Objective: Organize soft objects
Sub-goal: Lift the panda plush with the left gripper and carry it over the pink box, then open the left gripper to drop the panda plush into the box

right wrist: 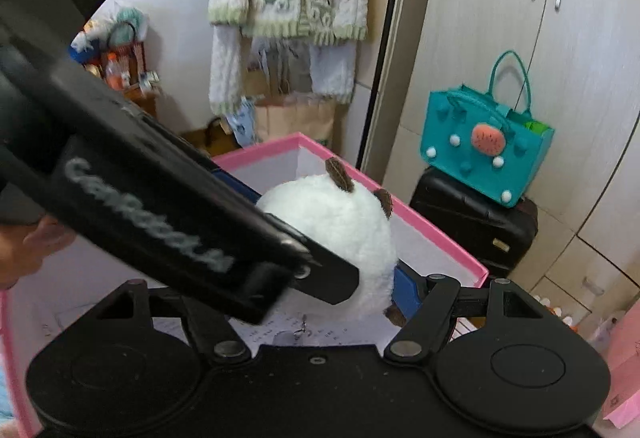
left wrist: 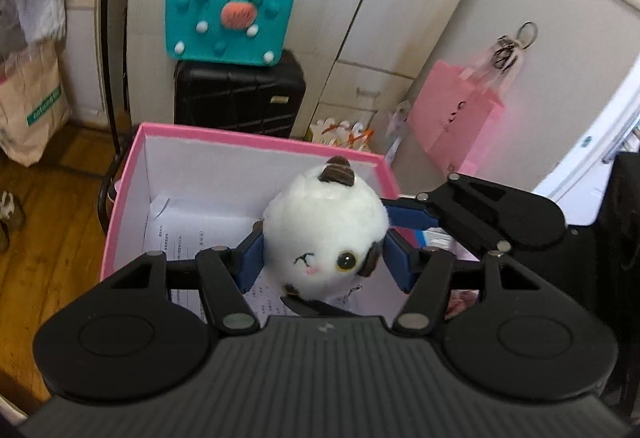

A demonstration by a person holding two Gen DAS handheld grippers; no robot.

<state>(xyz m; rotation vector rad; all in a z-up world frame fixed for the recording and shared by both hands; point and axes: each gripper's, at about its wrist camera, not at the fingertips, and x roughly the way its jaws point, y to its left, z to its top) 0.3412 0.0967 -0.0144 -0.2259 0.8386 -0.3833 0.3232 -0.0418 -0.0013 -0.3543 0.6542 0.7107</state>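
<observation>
A pink box [left wrist: 256,135], open-topped and white inside, is seen below both grippers; printed paper [left wrist: 180,238] lies on its floor. A black suitcase [left wrist: 240,97] with a teal bag [left wrist: 230,23] on top stands behind it, against the wardrobe.

The plush [left wrist: 326,226], a round white toy with brown ears, is held above the box interior, not yet resting on the paper as far as can be judged. The left gripper [left wrist: 324,262] is closed on it, a blue pad [left wrist: 250,258] pressed into each flank. The right gripper [right wrist: 332,278] is also at the plush: one blue finger [right wrist: 404,294] is seen touching its side, but the opposite finger is hidden by the left gripper's body, so whether it pinches cannot be told.

Step in hand is judged to be placing the plush into the box. Next move calls for lowering to the box floor, then spreading the left jaws and withdrawing upward clear of the rim.
</observation>
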